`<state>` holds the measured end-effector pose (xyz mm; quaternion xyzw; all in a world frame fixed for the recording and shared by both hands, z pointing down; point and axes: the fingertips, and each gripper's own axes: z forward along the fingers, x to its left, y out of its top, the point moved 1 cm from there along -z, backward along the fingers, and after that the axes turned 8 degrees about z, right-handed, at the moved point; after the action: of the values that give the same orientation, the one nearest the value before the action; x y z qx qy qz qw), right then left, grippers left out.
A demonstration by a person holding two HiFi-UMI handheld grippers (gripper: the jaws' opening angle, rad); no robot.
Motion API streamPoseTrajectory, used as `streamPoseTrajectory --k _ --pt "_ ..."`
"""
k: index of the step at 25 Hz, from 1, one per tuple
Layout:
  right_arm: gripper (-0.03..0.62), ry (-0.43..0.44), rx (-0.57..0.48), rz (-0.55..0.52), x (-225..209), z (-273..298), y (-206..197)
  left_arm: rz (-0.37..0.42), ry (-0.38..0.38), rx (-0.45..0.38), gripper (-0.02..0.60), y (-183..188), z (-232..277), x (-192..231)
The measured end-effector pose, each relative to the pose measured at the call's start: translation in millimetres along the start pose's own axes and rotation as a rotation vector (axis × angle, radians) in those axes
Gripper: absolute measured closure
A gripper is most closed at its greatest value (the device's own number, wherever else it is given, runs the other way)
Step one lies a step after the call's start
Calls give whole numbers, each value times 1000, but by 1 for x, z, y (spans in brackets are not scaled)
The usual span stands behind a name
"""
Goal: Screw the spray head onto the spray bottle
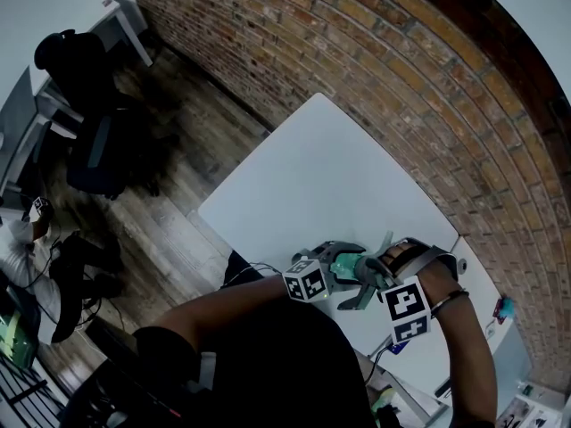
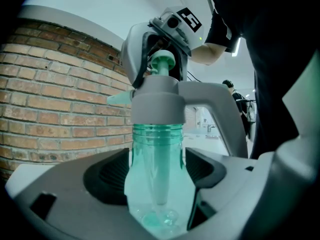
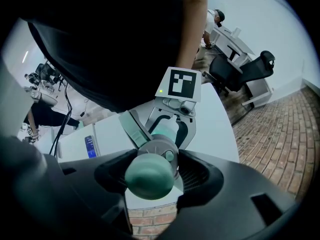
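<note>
A clear green spray bottle (image 2: 157, 164) stands between the jaws of my left gripper (image 2: 157, 171), which is shut on its body. On the bottle's neck sits the grey spray head (image 2: 160, 96), with its pale green nozzle pointing left and a long grey trigger hanging to the right. My right gripper (image 3: 150, 171) is shut on the spray head (image 3: 150, 176) from above, its rounded green top facing the camera. In the head view both grippers meet at the table's near edge, the left gripper (image 1: 328, 261) facing the right gripper (image 1: 382, 273) with the bottle (image 1: 352, 268) between them.
The white table (image 1: 321, 176) stretches away toward a curved brick wall (image 1: 401, 78). A black office chair (image 1: 98, 150) stands on the wooden floor to the left. A phone (image 3: 90, 146) lies on a white surface beside me.
</note>
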<state>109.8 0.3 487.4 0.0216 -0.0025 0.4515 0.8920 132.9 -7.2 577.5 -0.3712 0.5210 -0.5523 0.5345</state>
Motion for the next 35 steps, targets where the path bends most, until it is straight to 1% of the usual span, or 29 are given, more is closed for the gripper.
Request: streamPoseTrajectory --k 4,9,15,17,22,28,35 --pt "338 12 -17 103 -2 0 1 1 -1 -1 244 0 -1 0" --pt "338 4 -28 187 -3 0 1 0 -2 0 244 0 -1 0" --pt "338 10 -81 372 -3 0 2 -1 -2 -1 244 0 0 -1" --pt "338 1 -92 411 -3 0 2 -1 -4 -2 244 0 -1 -1" --pt "337 -4 -87 439 -3 0 2 0 -13 -2 244 0 -1 -1" --pt "336 -11 -119 482 -1 2 1 -3 -21 -1 244 0 1 -3" --pt "333 -19 -133 490 -2 3 1 -8 -24 -4 244 -1 0 -2"
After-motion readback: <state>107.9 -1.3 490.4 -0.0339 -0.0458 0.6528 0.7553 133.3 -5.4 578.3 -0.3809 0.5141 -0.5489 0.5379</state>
